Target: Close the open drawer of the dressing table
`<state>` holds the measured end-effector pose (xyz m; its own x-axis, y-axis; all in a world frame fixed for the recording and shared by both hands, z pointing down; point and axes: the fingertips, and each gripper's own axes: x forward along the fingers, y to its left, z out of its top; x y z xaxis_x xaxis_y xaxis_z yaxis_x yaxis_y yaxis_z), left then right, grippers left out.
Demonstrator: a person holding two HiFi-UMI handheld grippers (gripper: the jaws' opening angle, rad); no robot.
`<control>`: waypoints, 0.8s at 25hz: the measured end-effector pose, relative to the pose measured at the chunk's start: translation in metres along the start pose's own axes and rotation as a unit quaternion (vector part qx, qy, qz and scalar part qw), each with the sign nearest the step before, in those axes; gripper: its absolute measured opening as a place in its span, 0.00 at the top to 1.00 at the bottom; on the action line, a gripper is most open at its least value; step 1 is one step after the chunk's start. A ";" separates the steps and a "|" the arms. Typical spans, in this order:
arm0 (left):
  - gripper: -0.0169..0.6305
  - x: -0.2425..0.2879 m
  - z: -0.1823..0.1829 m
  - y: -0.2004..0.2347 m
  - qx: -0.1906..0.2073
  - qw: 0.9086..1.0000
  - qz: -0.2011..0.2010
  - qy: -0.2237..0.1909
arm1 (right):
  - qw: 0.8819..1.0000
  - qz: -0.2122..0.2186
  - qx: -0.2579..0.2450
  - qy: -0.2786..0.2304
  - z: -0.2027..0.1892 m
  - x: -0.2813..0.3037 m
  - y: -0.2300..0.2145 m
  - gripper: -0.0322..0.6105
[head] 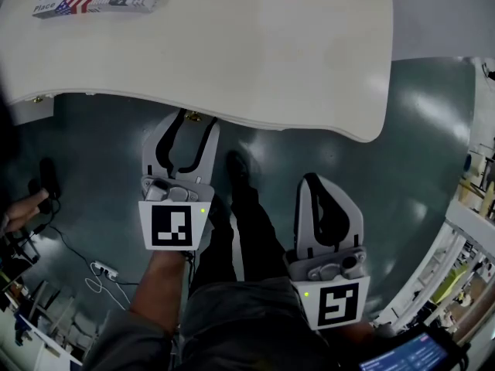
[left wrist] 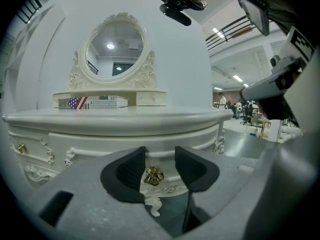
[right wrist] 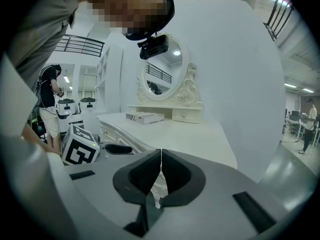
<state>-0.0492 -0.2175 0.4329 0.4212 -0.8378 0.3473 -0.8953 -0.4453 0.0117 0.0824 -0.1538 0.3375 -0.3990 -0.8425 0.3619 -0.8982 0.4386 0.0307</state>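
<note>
Left gripper [head: 193,124] [left wrist: 160,166]: jaws apart, with the drawer's gold knob [left wrist: 153,176] between them, contact not discernible. The drawer front [left wrist: 161,140] sits under the dressing table [head: 255,52] edge, at 12 o'clock from this gripper. Right gripper [head: 313,182] [right wrist: 161,160]: jaws together, empty, at 4 o'clock from the left, clear of the table.

Left gripper [head: 188,124] forward, fingers [left wrist: 125,176] apart; right gripper [head: 312,182] nearer body, fingers together.
</note>
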 end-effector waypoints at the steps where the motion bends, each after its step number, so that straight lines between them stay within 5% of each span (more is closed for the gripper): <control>1: 0.67 0.001 0.000 0.000 0.001 1.000 0.000 0.000 | 1.000 -0.001 0.000 0.000 0.000 0.000 -0.001 0.93; 20: 0.67 0.014 0.006 0.004 0.011 1.000 0.001 -0.003 | 1.000 -0.010 0.003 -0.002 0.002 0.001 -0.011 0.93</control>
<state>-0.0462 -0.2330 0.4319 0.4197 -0.8411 0.3412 -0.8933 -0.4494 -0.0091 0.0918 -0.1606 0.3355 -0.3816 -0.8521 0.3582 -0.9069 0.4200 0.0332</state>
